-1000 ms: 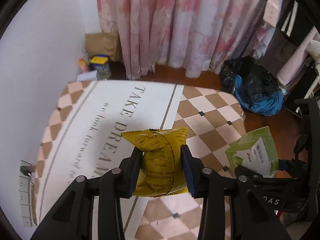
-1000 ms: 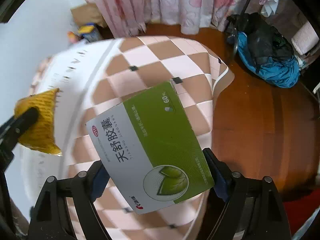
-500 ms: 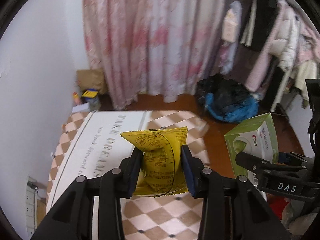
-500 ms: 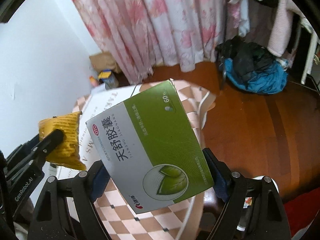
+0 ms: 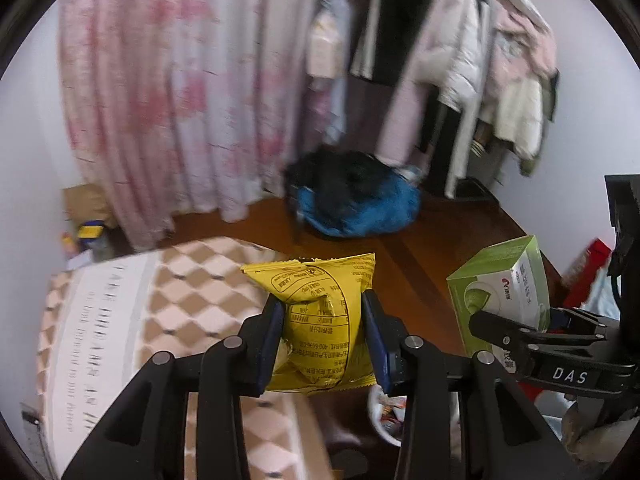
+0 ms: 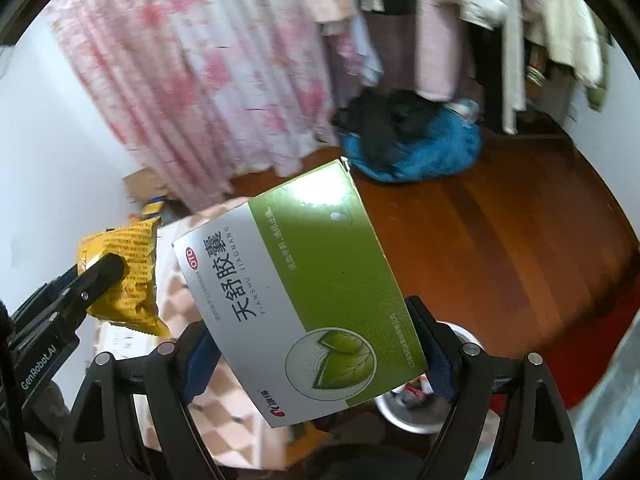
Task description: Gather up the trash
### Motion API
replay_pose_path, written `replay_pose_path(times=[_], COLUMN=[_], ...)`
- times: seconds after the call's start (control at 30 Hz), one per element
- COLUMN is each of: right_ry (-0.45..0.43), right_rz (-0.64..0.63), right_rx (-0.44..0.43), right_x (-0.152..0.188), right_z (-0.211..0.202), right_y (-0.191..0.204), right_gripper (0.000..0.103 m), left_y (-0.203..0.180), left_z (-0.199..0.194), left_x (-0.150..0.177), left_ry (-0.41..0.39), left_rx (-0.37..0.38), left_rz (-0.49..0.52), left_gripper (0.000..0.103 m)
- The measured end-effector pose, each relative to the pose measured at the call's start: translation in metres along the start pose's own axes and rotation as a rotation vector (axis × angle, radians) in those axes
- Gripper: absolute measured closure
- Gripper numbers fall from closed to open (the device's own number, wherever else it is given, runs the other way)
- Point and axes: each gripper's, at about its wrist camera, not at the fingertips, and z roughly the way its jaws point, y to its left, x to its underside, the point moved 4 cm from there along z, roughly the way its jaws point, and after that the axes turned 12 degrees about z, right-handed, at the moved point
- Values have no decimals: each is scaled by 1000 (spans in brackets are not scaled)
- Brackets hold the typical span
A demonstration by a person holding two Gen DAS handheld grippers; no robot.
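A checkered table cover [image 5: 192, 304], printed with grey lettering, fills the lower left of the left wrist view. Above it the left gripper [image 5: 324, 332] pinches a crumpled yellow snack packet [image 5: 320, 320] between its blue-padded fingers [image 5: 272, 336], holding it in the air. Behind hang pink floral curtains [image 5: 168, 100], with a blue and black heap of cloth [image 5: 356, 204] on the wooden floor [image 6: 520, 240]. To the right, the right gripper [image 6: 316, 360] clamps a green and white medicine box [image 6: 304, 292], tilted, its lower corners between the jaws. Below the box a white bin [image 6: 408, 412] holding scraps shows partly. Coats hang on a rack [image 5: 480, 60] at far right.
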Motion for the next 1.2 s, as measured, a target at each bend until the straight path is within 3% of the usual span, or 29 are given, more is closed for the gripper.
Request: replay_pose_path(times=[0.13,0.33,0.53,0.77,0.93,1.0,1.03,1.07,1.2], right_ry=[46,151,273,361,408,422,425,429,428], right_rz=[77,175,266,311,310,292,286,277,242], right_rx=[67,155,204,215,235,250,259,279,341], right_x=[9,26,50,76,81,81,82,82,83], right_z=[21,76,137,176,192,196,196,195,181], right_y=[-68,-158,-237,-275,-276,-273,-270,-268,-264], right_gripper=[17,17,17,17,14,13,7,2,0], left_y=[-44,-96,-131,-162,-168,-166,-166,-165,-158], left_z=[41,114,172,199,206,205,203,200,196], left_x=[10,45,79,97,96,97,96,94,91], left_ry=[74,254,397,476,498,492,488,478,475], left_rx=[80,212,266,289,253,236,222,207,174], left_rz=[13,-31,-30,21,47,52,60,66,85], left_gripper=[68,68,68,66,64,52,35,25,7])
